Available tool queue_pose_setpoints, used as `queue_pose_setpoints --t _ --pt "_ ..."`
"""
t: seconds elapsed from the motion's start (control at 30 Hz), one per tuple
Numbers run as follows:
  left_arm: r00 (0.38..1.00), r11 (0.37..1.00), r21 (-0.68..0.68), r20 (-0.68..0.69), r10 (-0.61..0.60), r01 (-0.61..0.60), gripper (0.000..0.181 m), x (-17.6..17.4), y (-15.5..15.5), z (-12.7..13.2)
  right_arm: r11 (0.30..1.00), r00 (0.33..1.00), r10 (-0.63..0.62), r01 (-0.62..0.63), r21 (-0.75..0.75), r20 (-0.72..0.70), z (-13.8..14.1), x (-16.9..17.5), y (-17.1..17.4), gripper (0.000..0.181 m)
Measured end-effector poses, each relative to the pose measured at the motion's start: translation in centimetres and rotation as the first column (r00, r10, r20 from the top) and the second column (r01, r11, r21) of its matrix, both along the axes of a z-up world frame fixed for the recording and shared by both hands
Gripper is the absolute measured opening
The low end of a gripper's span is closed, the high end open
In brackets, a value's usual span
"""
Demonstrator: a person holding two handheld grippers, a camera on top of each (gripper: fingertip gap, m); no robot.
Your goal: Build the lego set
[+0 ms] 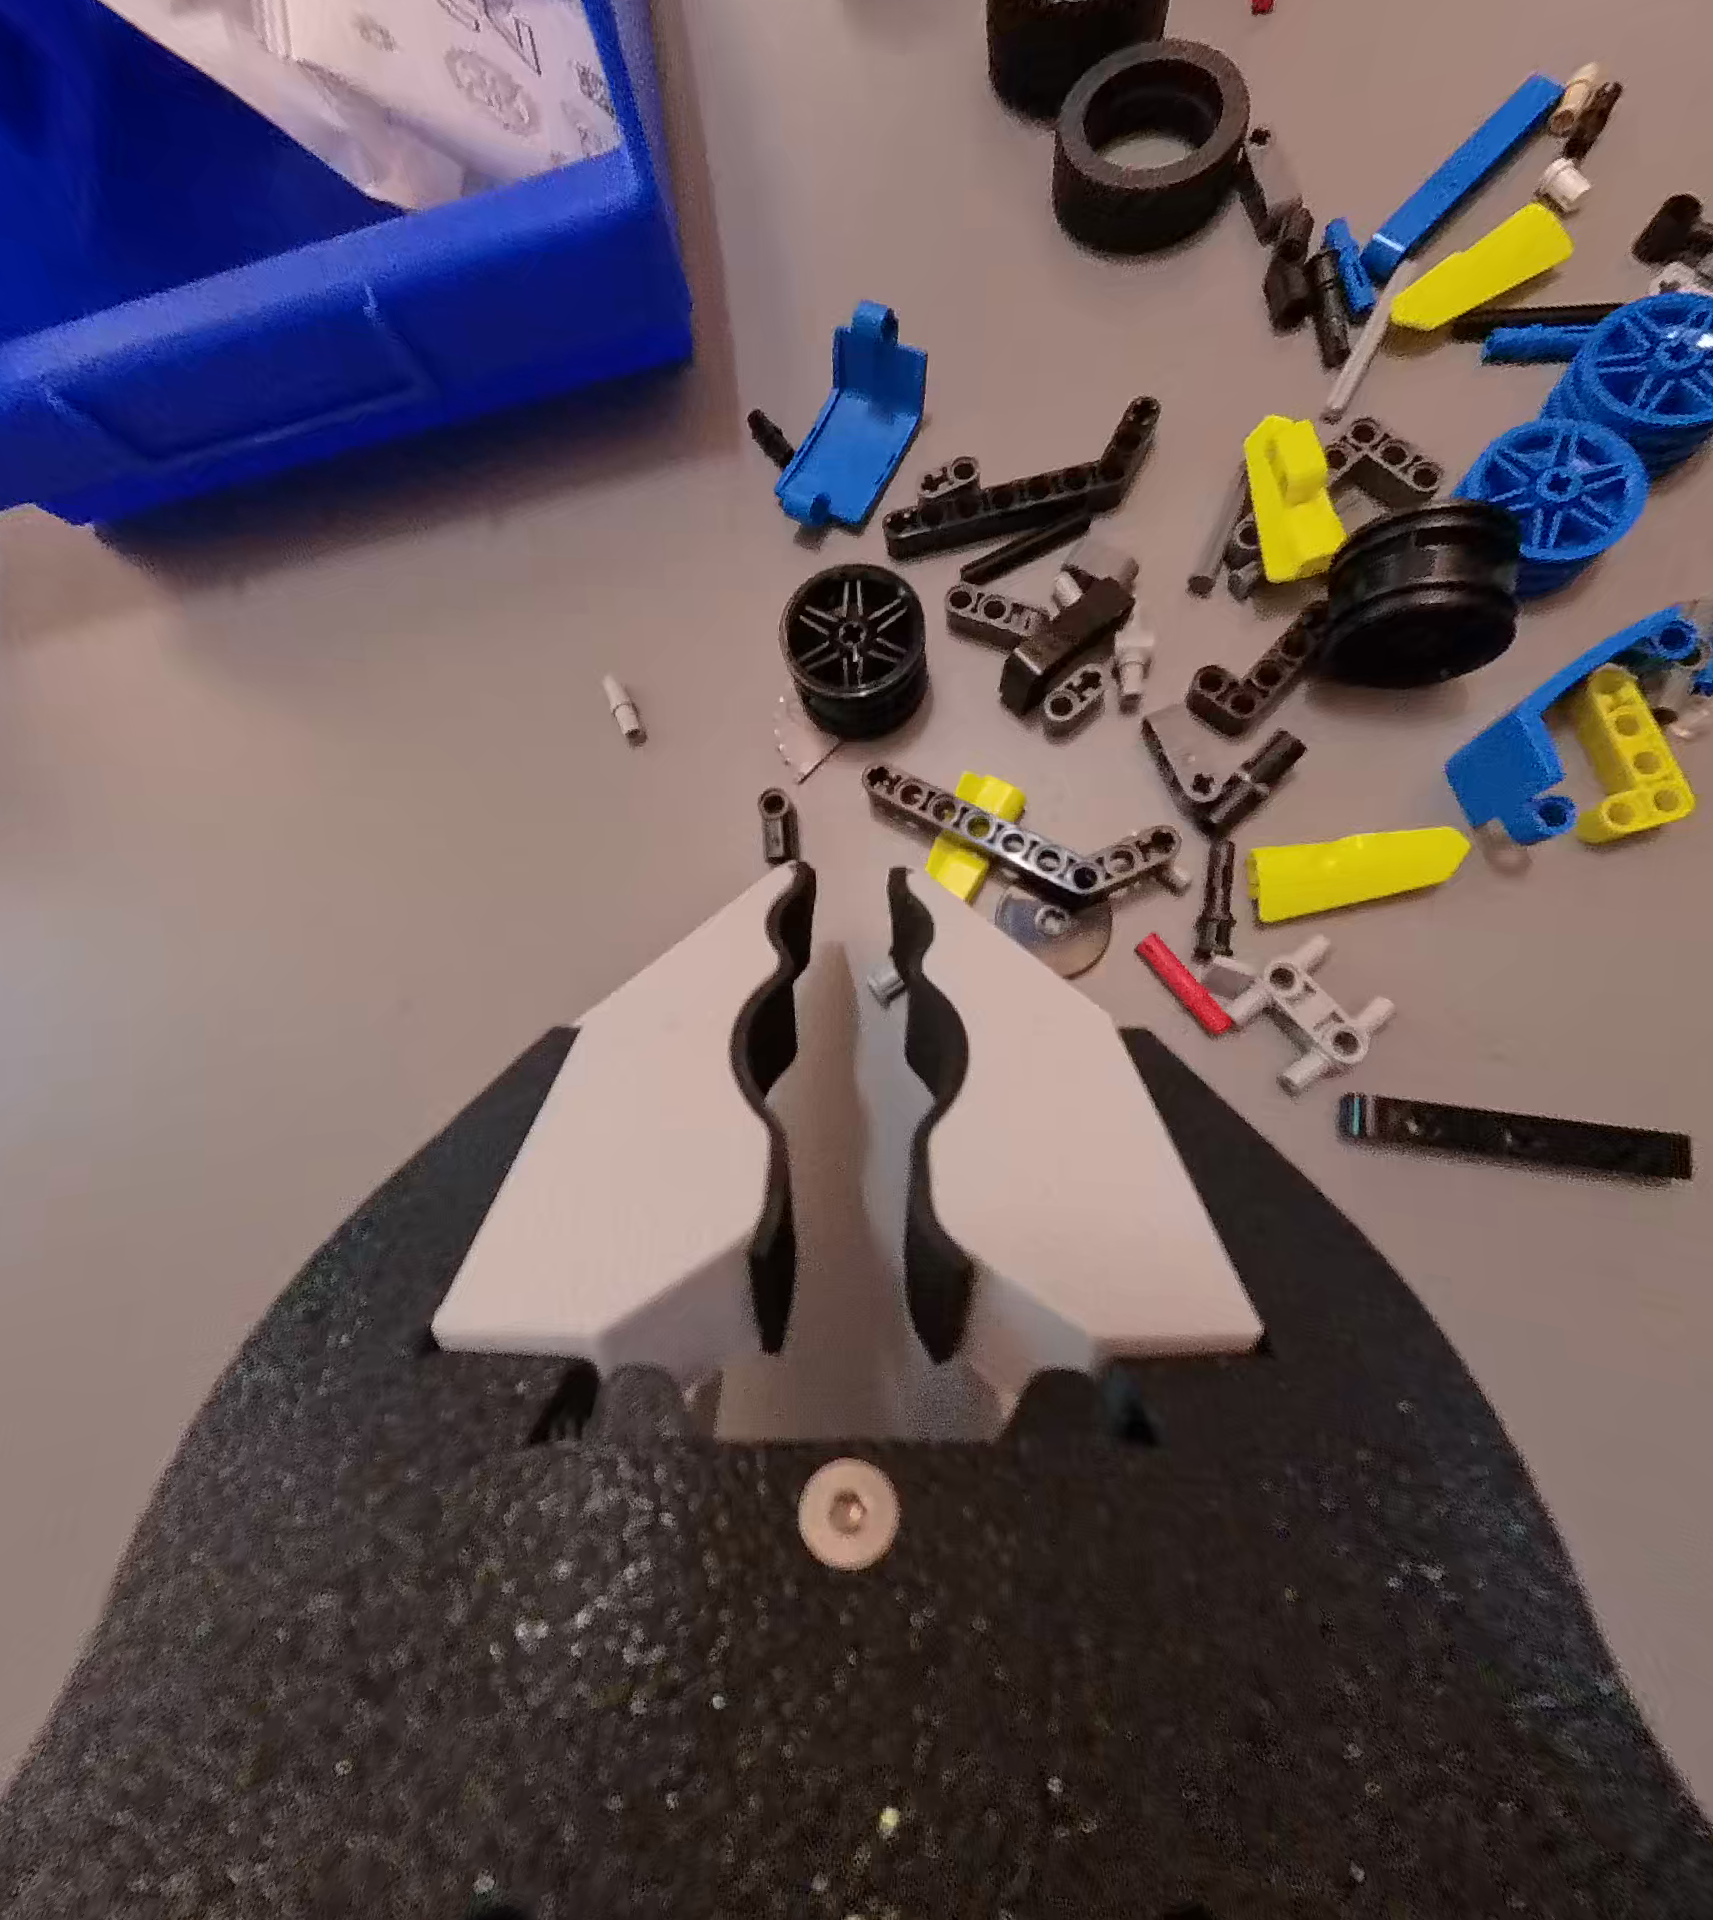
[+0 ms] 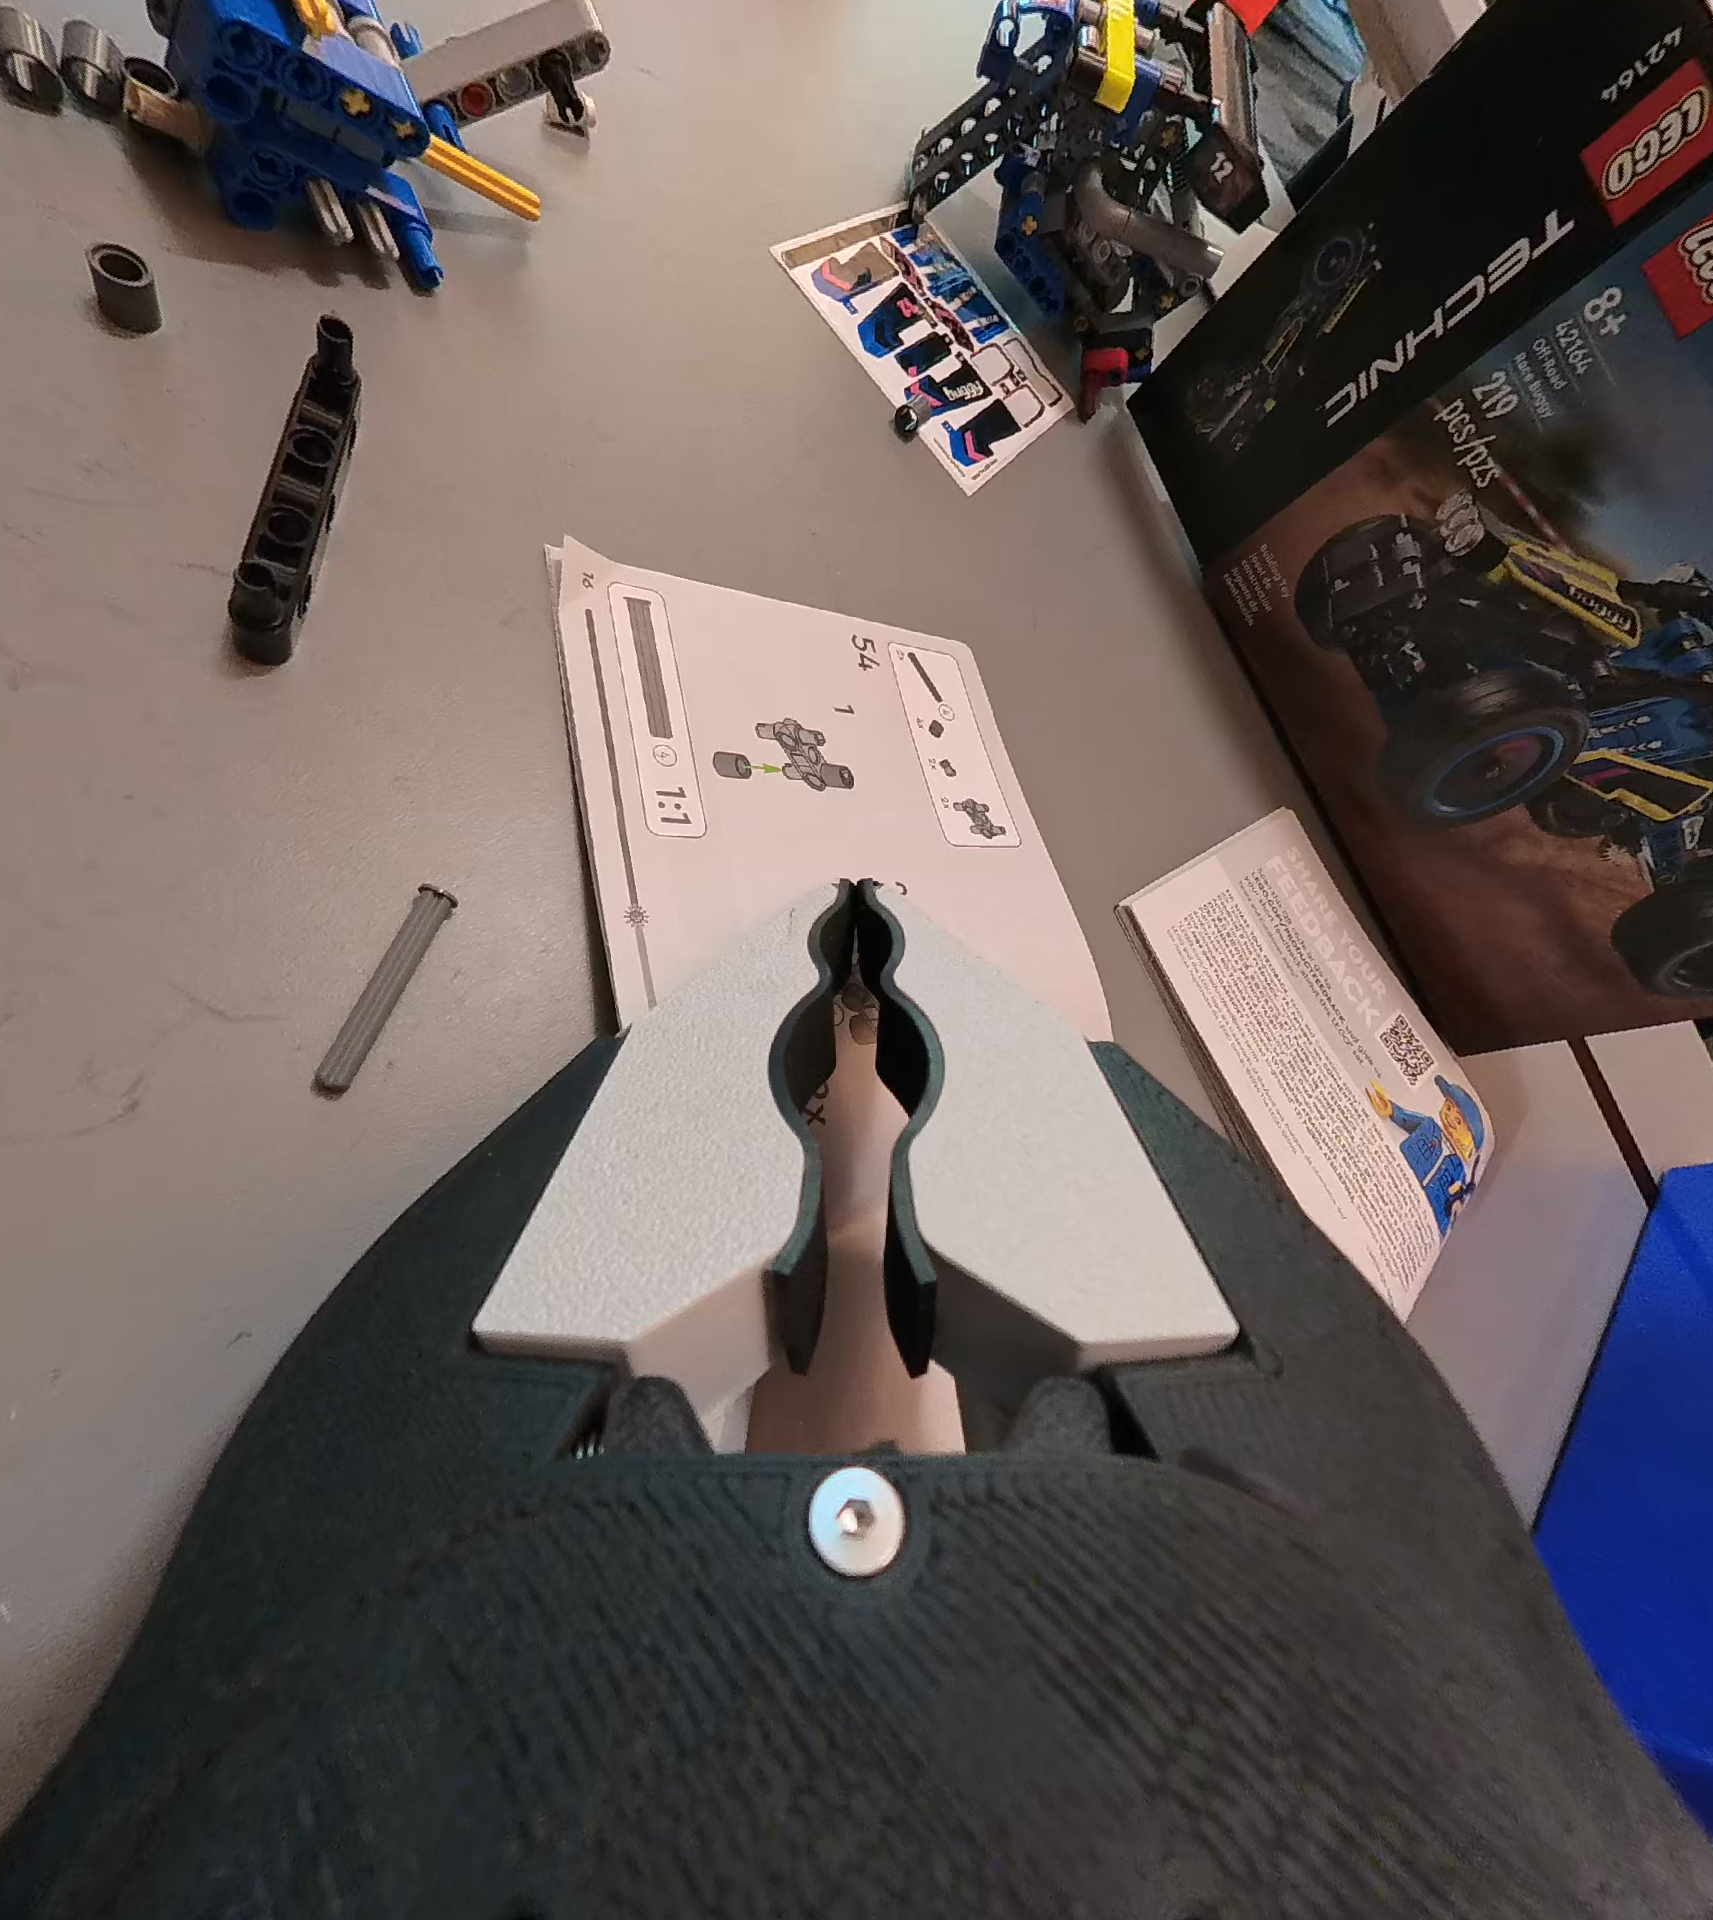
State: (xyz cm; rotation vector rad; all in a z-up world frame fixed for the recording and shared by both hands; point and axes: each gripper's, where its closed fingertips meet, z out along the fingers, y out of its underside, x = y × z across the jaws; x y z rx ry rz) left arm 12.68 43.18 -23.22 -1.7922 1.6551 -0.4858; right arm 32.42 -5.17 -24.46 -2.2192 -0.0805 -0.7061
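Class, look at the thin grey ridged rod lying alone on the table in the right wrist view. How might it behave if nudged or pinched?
The grey rod looks round and slender, so it would probably roll if pushed sideways. Lying flat on the table, it may be awkward to pinch. It appears straight and rigid, likely light.

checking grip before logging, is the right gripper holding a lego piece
No, the right gripper is shut with its tips touching and nothing between them, above the instruction sheet.
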Motion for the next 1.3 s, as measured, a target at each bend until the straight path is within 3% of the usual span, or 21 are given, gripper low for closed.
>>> queue_pose_setpoints --t 0.5,0.77,0.97,1.1,1.2,1.3 --pt "0.999 0.999 -0.014 -0.026 0.037 -0.037 0.01 -2.5 1.0 -1.2 1.0 1.0 -0.001 0.001 0.0 -0.001 0.0 0.0 0.0 0.0" --pt "0.989 0.991 -0.003 -0.053 -0.136 0.136 0.012 -1.4 -0.5 -1.8 1.0 1.0 -0.001 0.001 0.0 -0.001 0.0 0.0 0.0 0.0" --pt "0.984 0.987 -0.028 -0.082 -0.157 0.156 0.004 -1.5 -0.9 -2.3 1.0 1.0 -0.001 0.001 0.0 -0.002 0.0 0.0 0.0 0.0" --pt "0.978 0.978 0.049 -0.072 -0.197 0.201 0.004 -1.7 -1.5 -1.2 1.0 1.0 -0.001 0.001 0.0 -0.005 0.0 0.0 0.0 0.0" --pt "0.953 0.954 0.076 0.063 -0.295 0.29 0.004 -0.4 -4.9 2.3 1.0 1.0 -0.002 0.002 0.0 -0.006 0.0 0.1 0.0 0.0" --pt "0.796 0.842 0.011 0.318 -0.514 0.54 0.004 2.5 -14.9 6.2 1.0 1.0 -0.003 0.003 0.0 -0.005 0.0 0.1 0.1 0.0"
